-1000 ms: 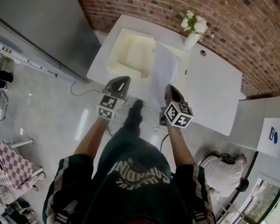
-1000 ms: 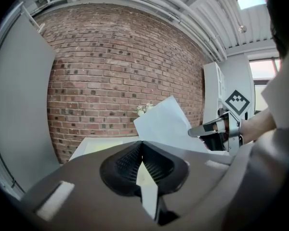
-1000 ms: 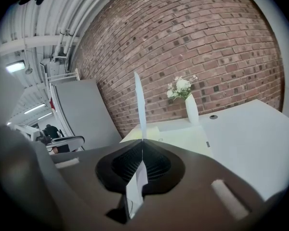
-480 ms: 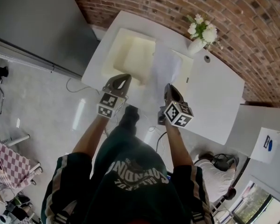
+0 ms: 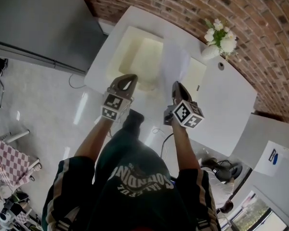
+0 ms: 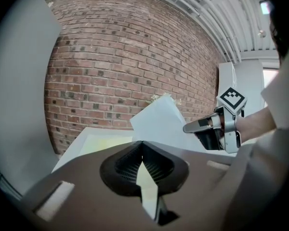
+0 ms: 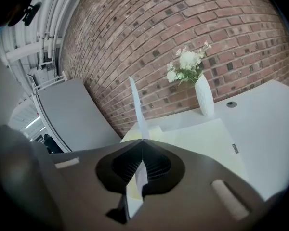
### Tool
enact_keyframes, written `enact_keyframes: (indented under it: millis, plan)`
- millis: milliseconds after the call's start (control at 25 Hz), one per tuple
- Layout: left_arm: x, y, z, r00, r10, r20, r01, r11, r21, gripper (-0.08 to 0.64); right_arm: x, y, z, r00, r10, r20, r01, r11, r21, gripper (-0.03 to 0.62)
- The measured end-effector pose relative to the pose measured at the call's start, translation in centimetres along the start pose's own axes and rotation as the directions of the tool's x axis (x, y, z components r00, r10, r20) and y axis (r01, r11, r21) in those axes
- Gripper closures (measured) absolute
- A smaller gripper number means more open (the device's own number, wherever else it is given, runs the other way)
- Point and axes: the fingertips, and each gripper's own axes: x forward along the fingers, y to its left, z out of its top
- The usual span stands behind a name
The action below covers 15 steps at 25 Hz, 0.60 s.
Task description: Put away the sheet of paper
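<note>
With your right gripper (image 5: 177, 84) pinched tight on the sheet of paper (image 5: 174, 64) — left gripper (image 5: 129, 77) closed, empty — lower it flat into the cream tray (image 5: 134, 57).

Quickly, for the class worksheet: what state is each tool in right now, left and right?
Left tool: closed, jaws together, holding nothing.
Right tool: closed on the sheet of paper, which stands up from its jaws.

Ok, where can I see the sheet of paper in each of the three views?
Head view: sheet of paper at centre top, at the right gripper tip.
Left gripper view: centre, before the wall.
Right gripper view: edge-on, rising from its jaws.
Shared landmark: brick wall.
</note>
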Motion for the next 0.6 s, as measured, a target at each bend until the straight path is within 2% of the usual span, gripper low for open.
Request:
enact_keyframes:
  millis: [400,600]
  plan:
    - [0.7,1.7,-1.0,0.999,0.034,-0.024,-0.034,0.999,-0.029,0.549,1.8,1.2,0.9,0.998,0.057,-0.021,-0.056,0.997,0.043,0.591]
    - [0.7,1.7,-1.1,0.999,0.040,-0.024,-0.041,0.999,-0.036,0.549,2.9,0.4,-0.3,0.997,0.048,-0.055,-0.043,0.996,0.080,0.591]
